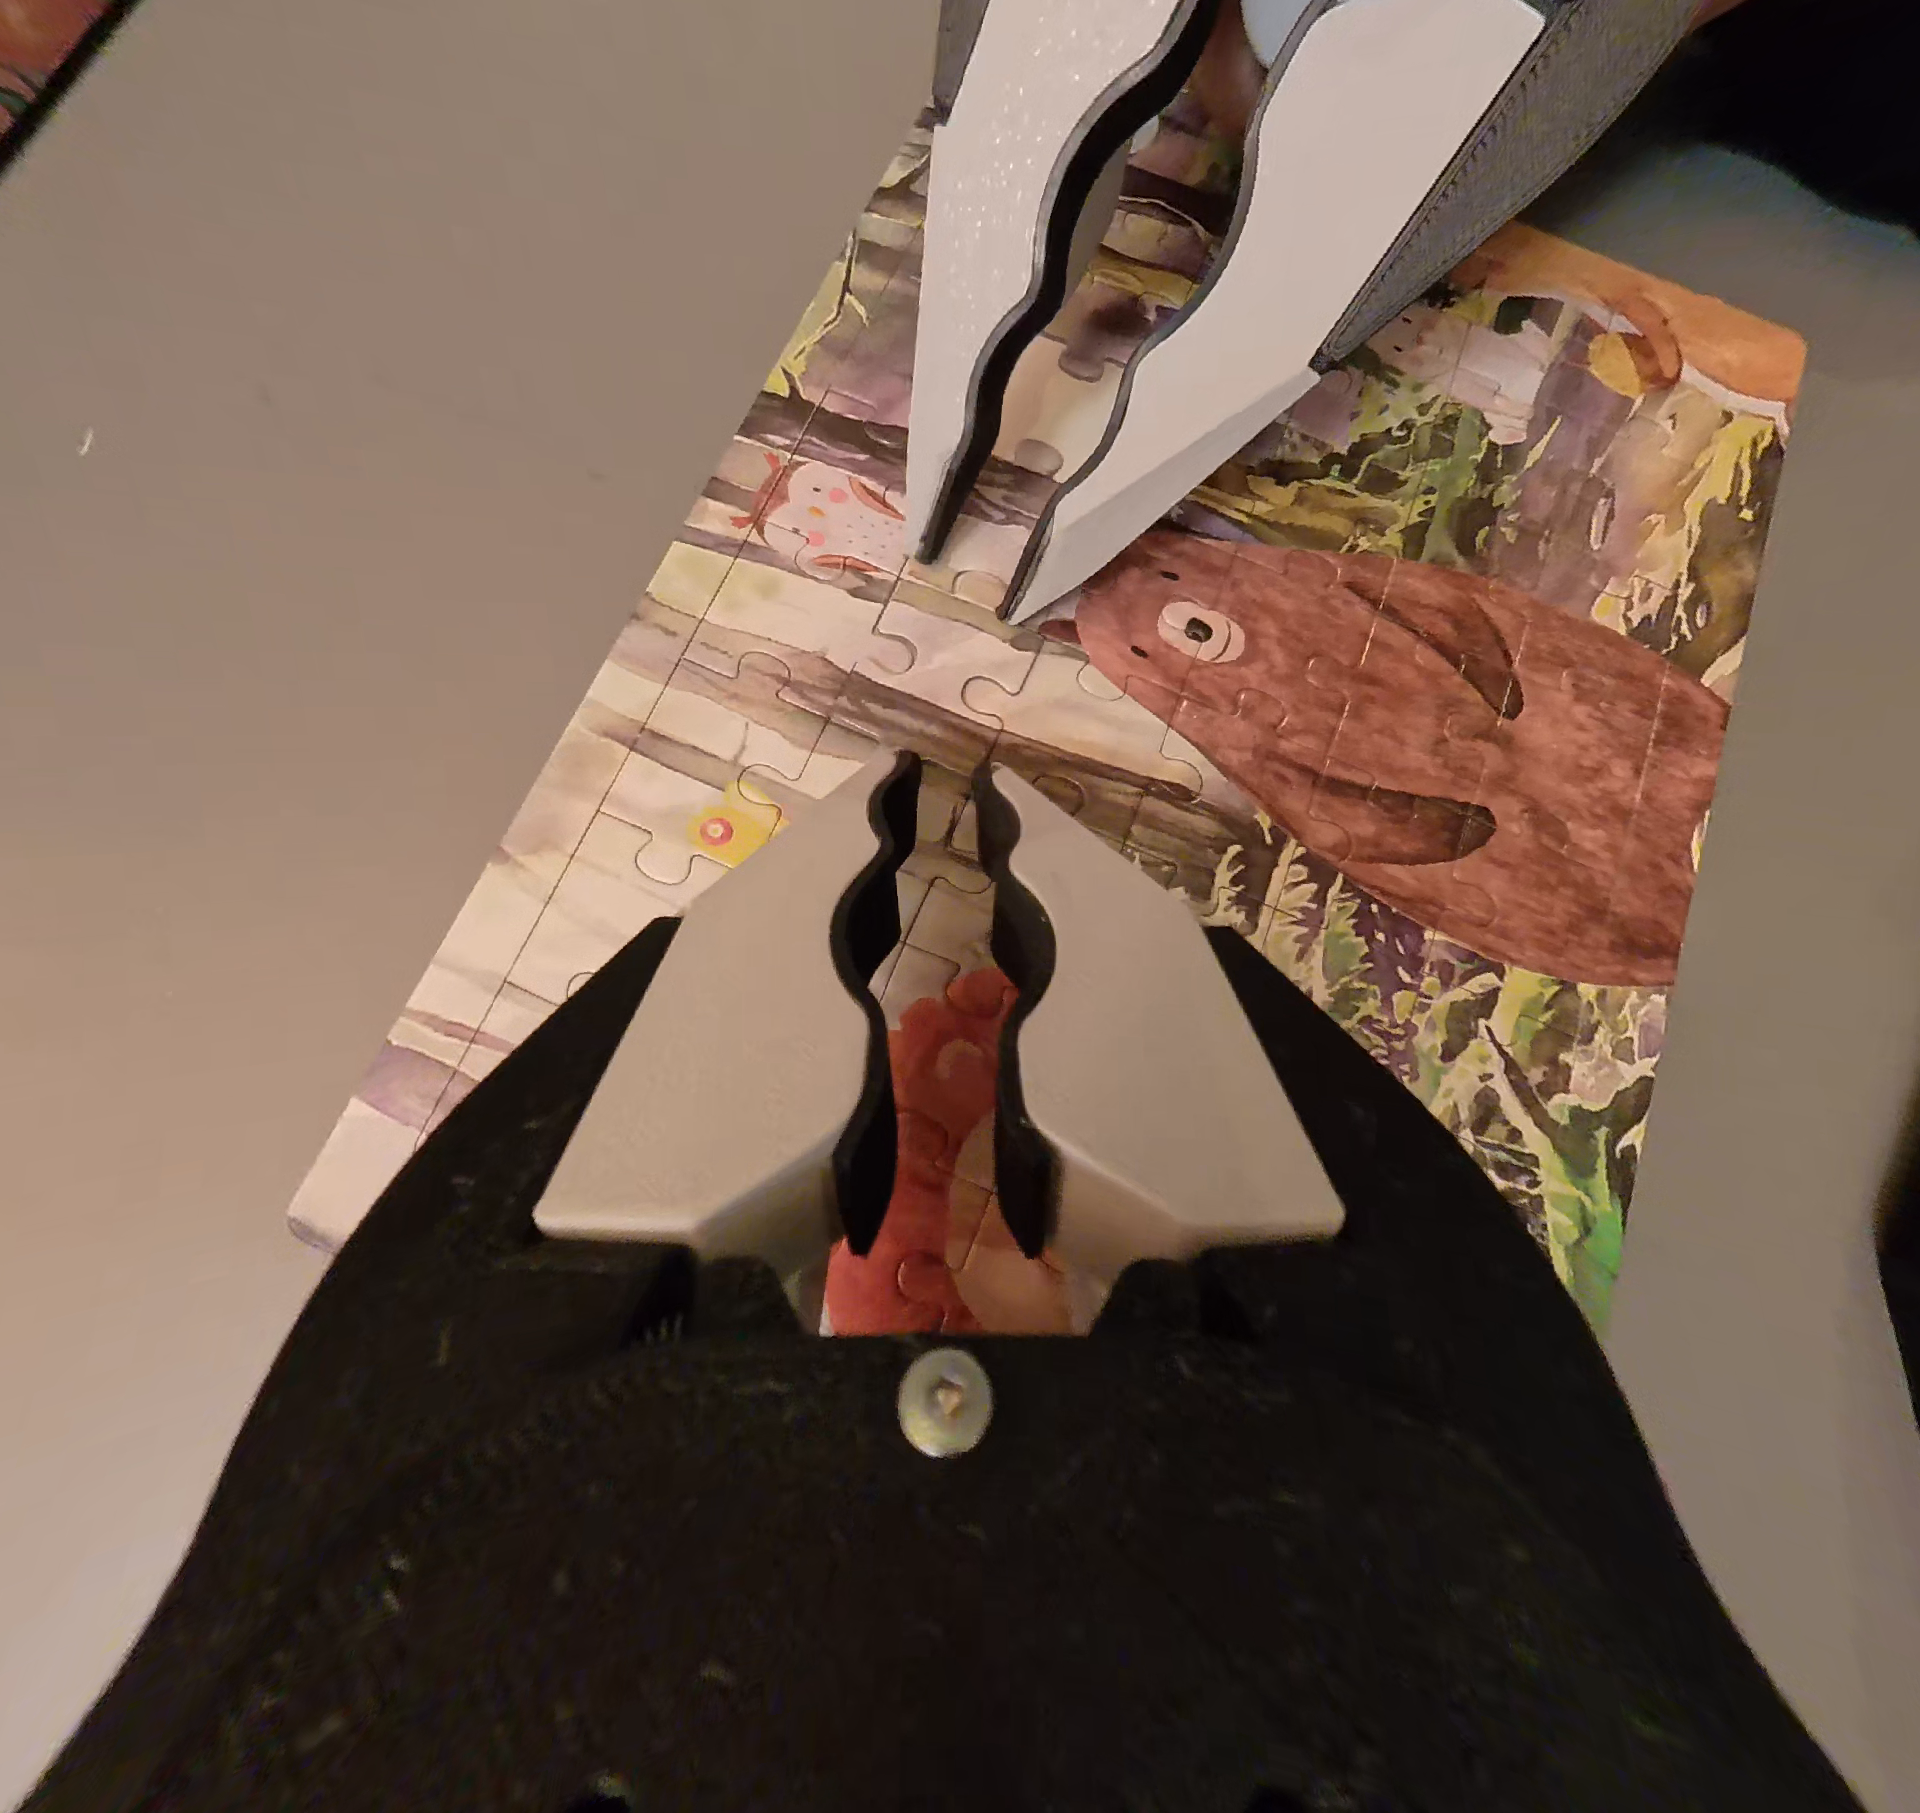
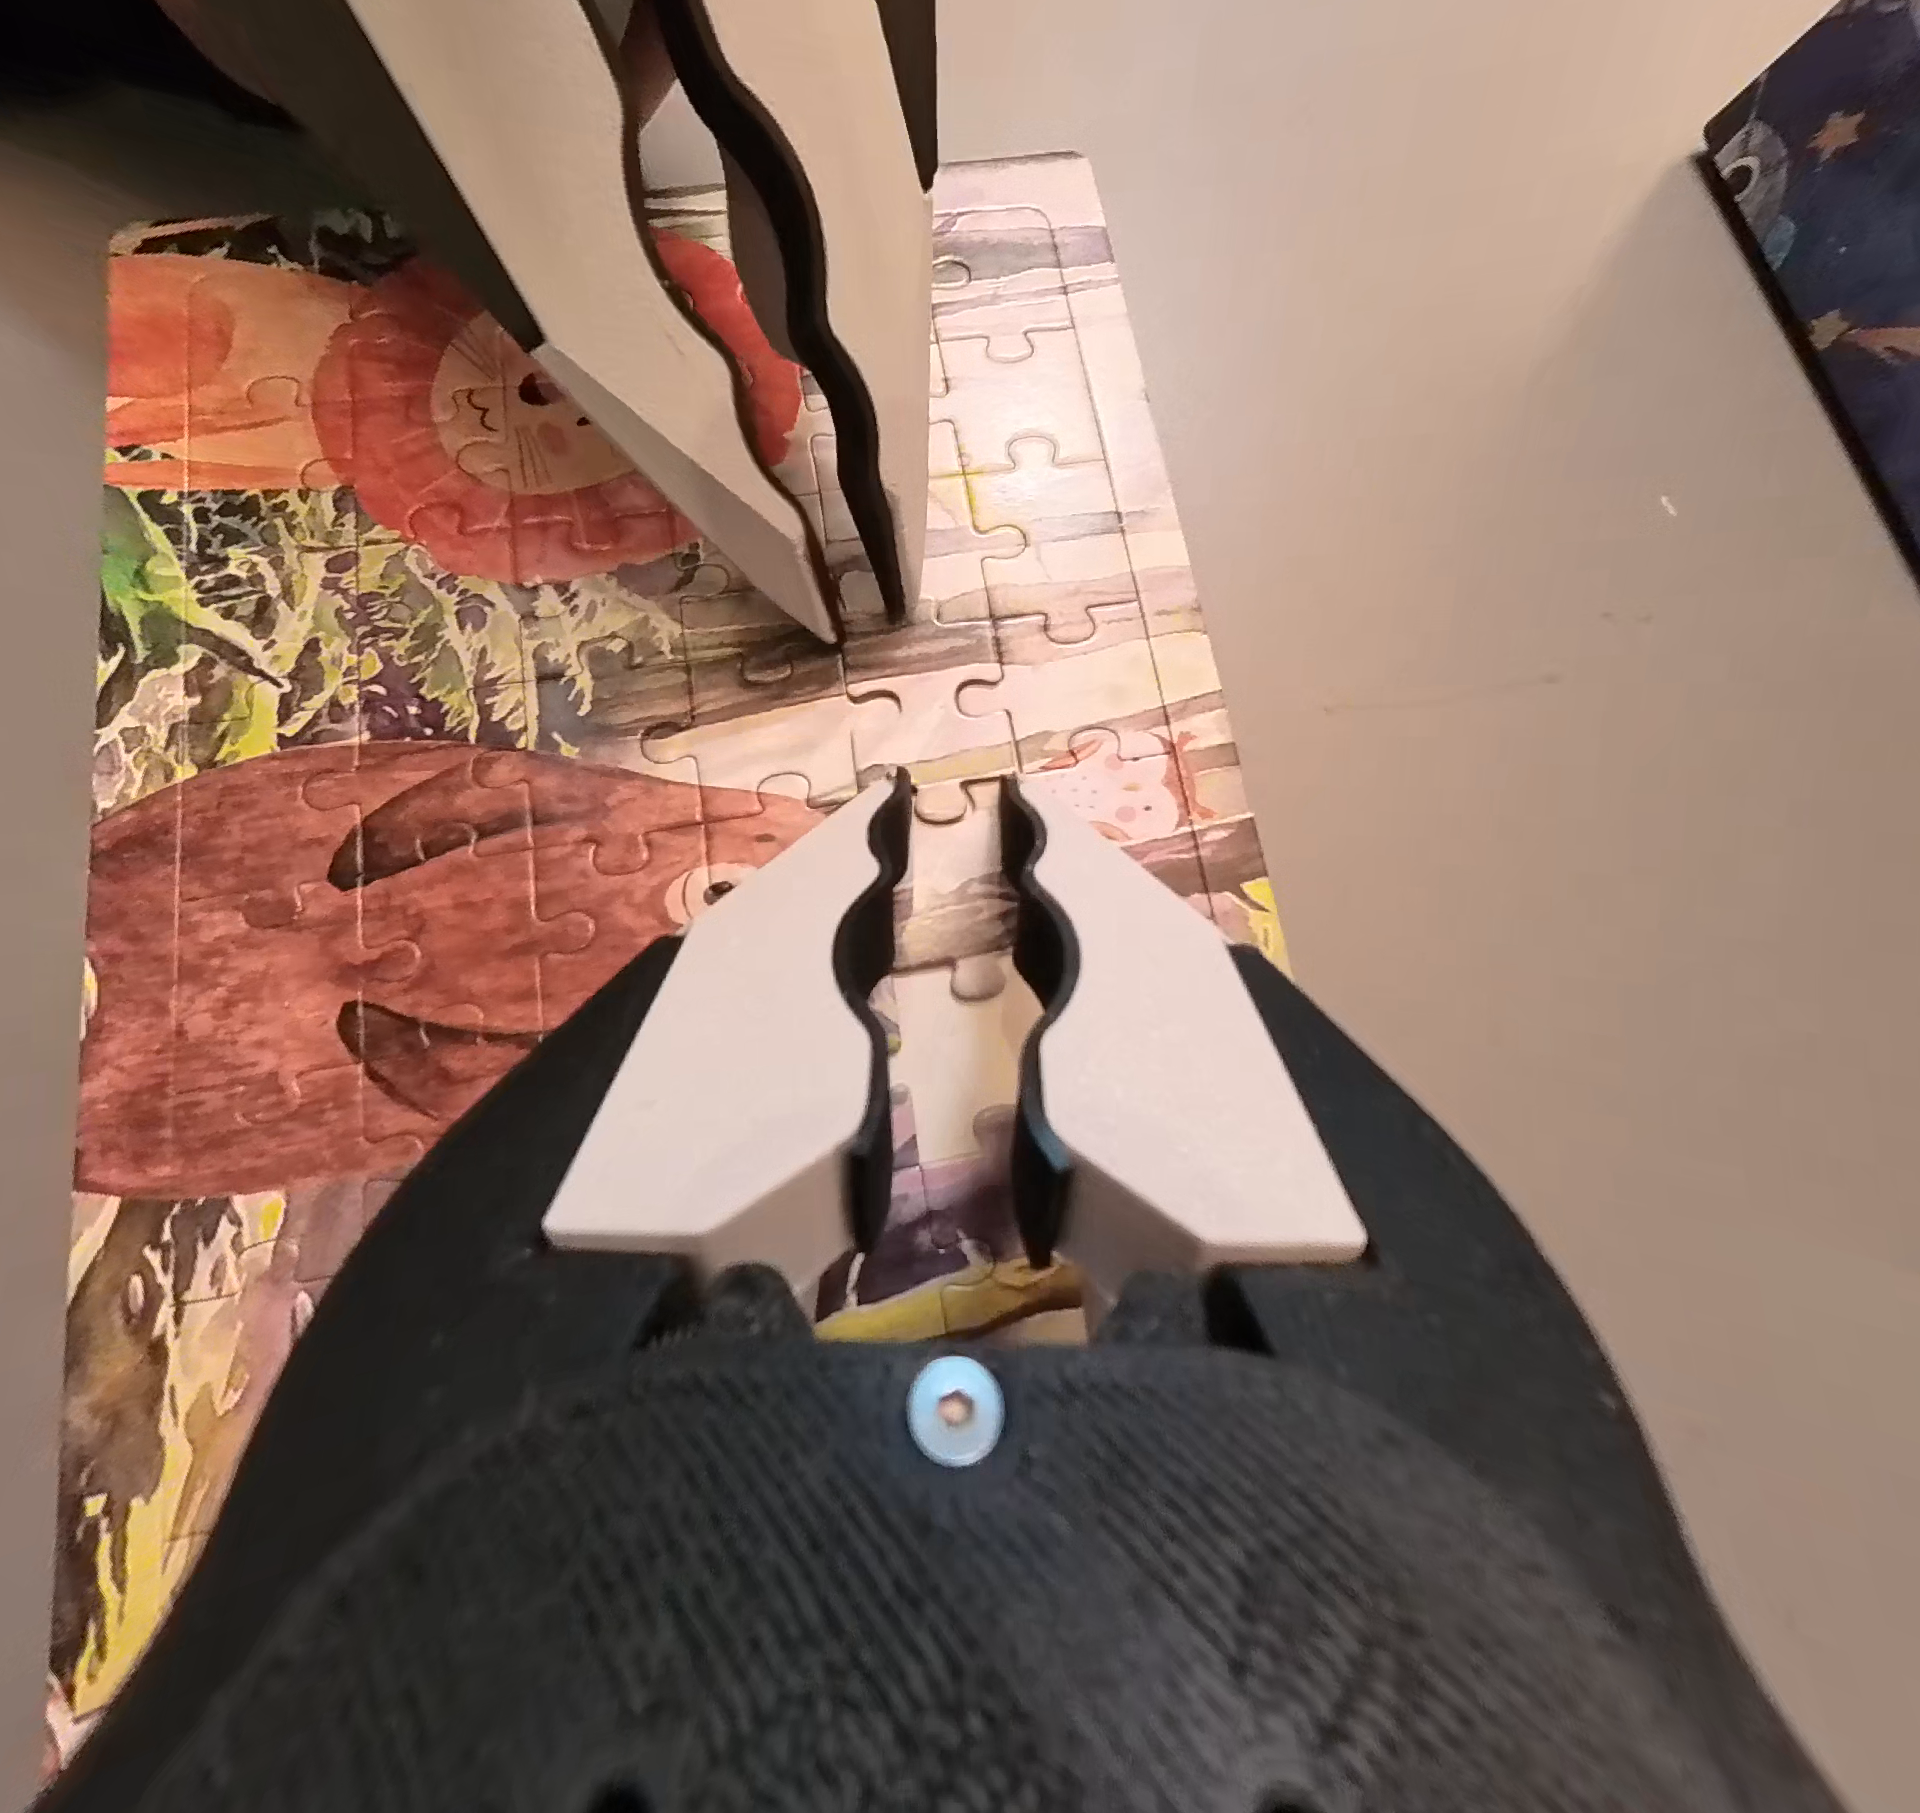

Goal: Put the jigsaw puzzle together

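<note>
We see an assembled jigsaw puzzle lying flat on a plain grey bench, w/ two grippers meeting nose to nose over its pale striped area. The left gripper, black body w/ grey fingers, has its tips just above or on the puzzle surface; its fingers are slightly apart w/ nothing between them. The right gripper faces it from the opp. side, fingers parted a bit wider, also empty, tips near or on the pieces; we can't tell if either truly touches. Between the two sets of tips sits one pale piece w/ its outline more visible than its neighbours. The puzzle pic shows a brown bear, an orange lion and a small pink owl among green-yellow foliage. No containers are in view; a dark starry board or box edge lies on the bench, well apart from the puzzle, at the right of the right wrist view.
</note>
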